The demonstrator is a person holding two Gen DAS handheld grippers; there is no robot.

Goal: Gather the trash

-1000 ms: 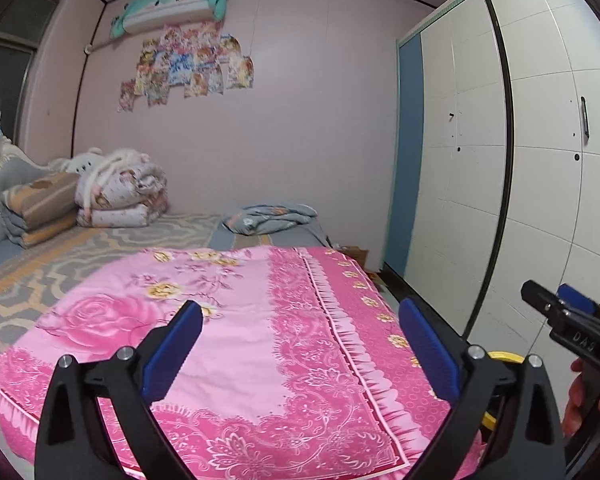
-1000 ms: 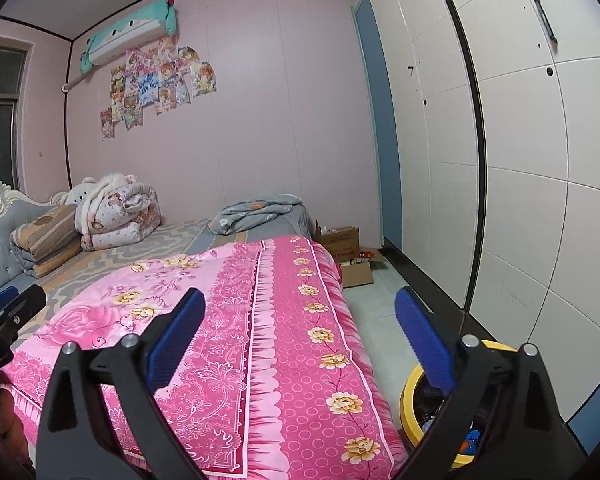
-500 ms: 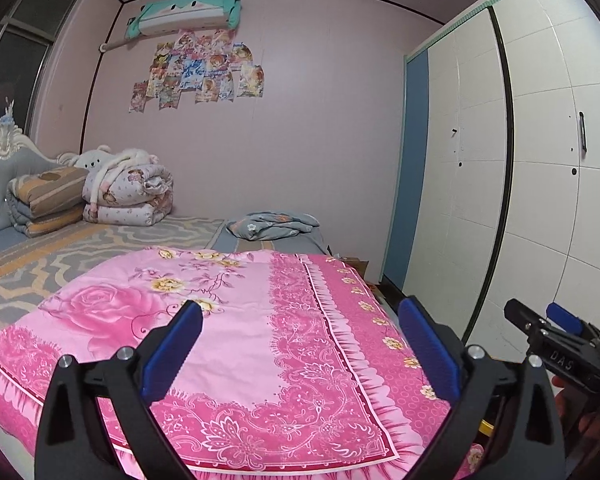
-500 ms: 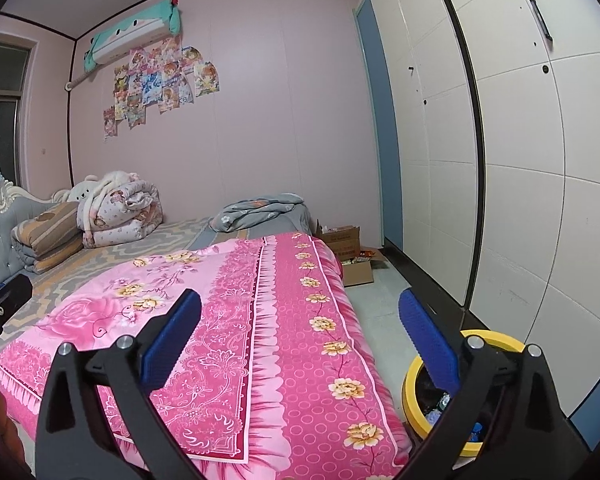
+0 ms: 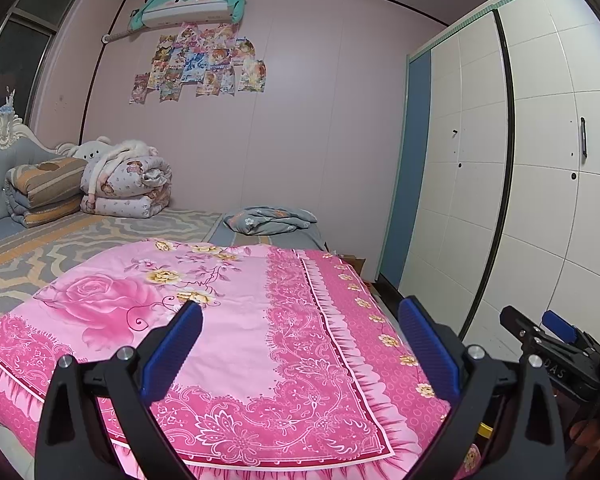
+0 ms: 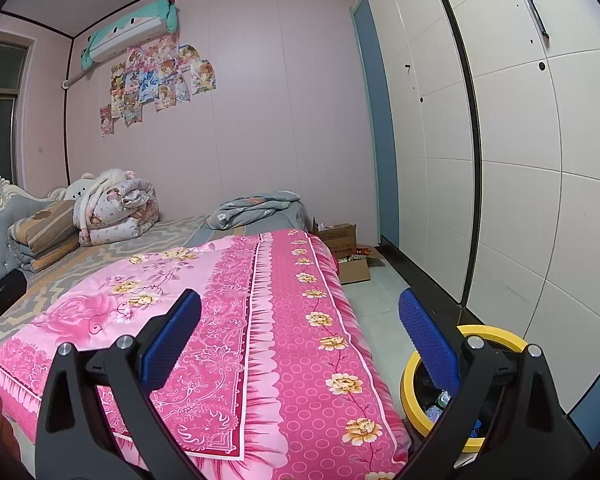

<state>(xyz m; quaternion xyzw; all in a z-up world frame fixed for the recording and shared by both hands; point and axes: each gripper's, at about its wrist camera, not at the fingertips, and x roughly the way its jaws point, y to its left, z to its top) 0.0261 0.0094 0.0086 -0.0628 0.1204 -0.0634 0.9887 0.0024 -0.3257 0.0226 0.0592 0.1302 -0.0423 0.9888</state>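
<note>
From the left wrist view, the left hand-held gripper (image 5: 300,334) hangs over the foot of the bed (image 5: 256,320), its blue pads wide apart and nothing between them. No loose trash shows on the pink floral quilt ahead. At about four o'clock the other hand-held gripper pokes in at the frame's edge, and only a sliver of yellow, probably the bin's rim, peeks out behind the right finger, so the bin lies low to the right of this hand.

From the right wrist view, the right hand-held gripper (image 6: 300,330) is also spread and empty. The yellow-rimmed trash bin (image 6: 500,334) stands on the floor beside the bed at about four o'clock, partly hidden behind the right finger, with scraps inside. I judge the right hand the nearer to it. Cardboard boxes (image 6: 348,256) with clutter sit at one o'clock, far down the aisle by the wardrobe (image 6: 540,180).
</note>
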